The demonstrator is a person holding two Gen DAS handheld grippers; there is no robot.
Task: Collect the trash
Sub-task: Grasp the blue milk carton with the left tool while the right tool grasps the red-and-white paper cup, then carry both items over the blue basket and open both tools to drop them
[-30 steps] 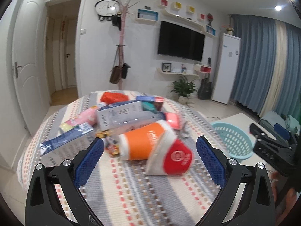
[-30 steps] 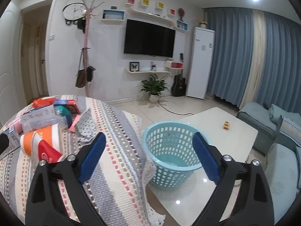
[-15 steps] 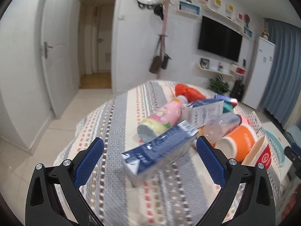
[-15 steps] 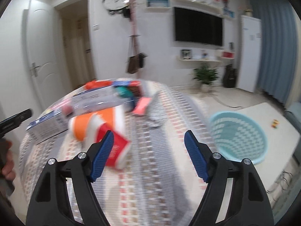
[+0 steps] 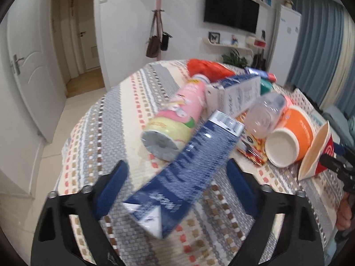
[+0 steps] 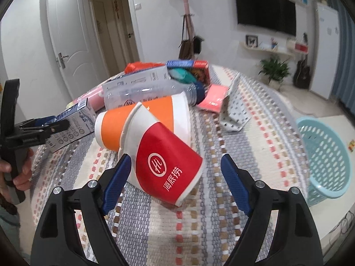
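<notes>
Both hands have swung from the basket toward the pile. Left gripper, jaws closing, straddles the blue carton (contact seemingly not yet made). Right gripper, opening, brackets the red cup; basket at three o'clock beyond.

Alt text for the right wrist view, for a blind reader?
The right gripper, jaws opening, straddles a tipped red paper cup nested in an orange one on a striped tablecloth, amid litter. A turquoise basket stands at right.
</notes>
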